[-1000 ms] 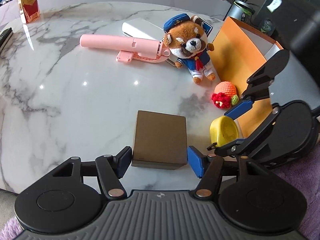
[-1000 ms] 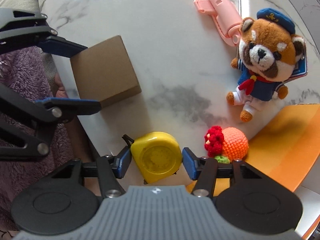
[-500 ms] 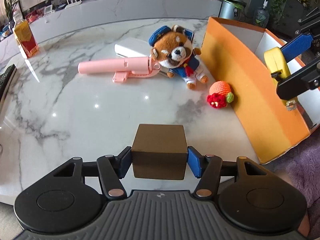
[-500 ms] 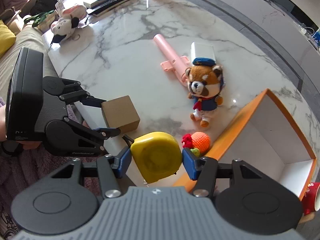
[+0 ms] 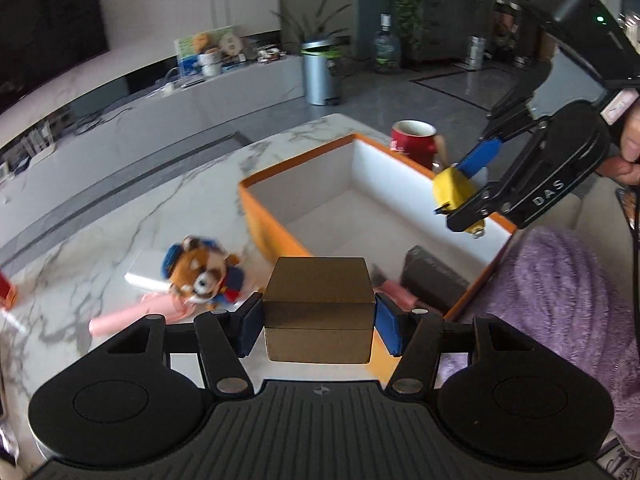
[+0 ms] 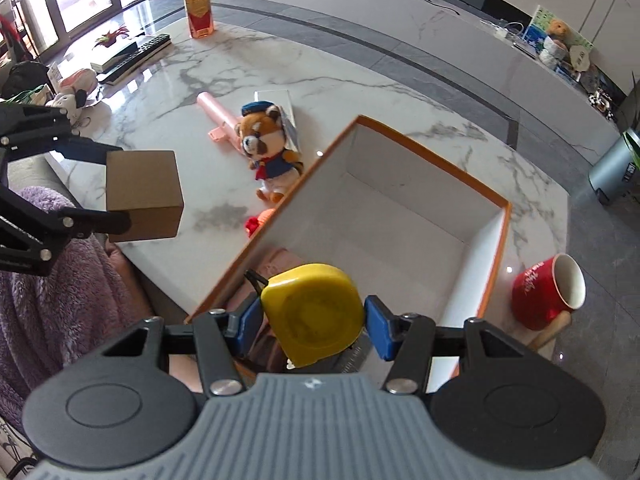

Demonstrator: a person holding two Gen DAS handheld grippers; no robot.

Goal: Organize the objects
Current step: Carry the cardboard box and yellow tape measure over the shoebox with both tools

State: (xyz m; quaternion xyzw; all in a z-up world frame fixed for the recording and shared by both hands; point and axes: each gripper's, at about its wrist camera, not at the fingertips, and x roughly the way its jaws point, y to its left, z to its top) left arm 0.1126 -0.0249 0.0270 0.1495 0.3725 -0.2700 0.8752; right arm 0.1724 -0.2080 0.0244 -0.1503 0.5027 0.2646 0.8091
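Observation:
My left gripper [image 5: 319, 322] is shut on a brown cardboard box [image 5: 319, 308] and holds it in the air near the orange storage box [image 5: 256, 208]; the pair also shows in the right wrist view [image 6: 142, 196]. My right gripper [image 6: 312, 326] is shut on a yellow tape measure [image 6: 314, 312] and holds it above the near end of the orange box [image 6: 506, 216], whose inside is white. In the left wrist view the tape measure [image 5: 454, 190] hangs over the box's right wall. A pink item [image 6: 276, 268] and a dark item [image 5: 432, 280] lie inside.
On the marble table [image 6: 224, 68] lie a plush red panda [image 6: 268, 144], a pink stick [image 6: 216, 110], a white flat box [image 6: 276, 98] and a crochet fruit [image 6: 260, 218]. A red mug [image 6: 548, 292] stands right of the box. A bottle [image 6: 198, 6] and remotes [image 6: 132, 54] are far left.
Both grippers have lifted their objects off the table and swung toward the orange box. The tape measure now hangs over the box's inside; the brown box is raised at its near side.

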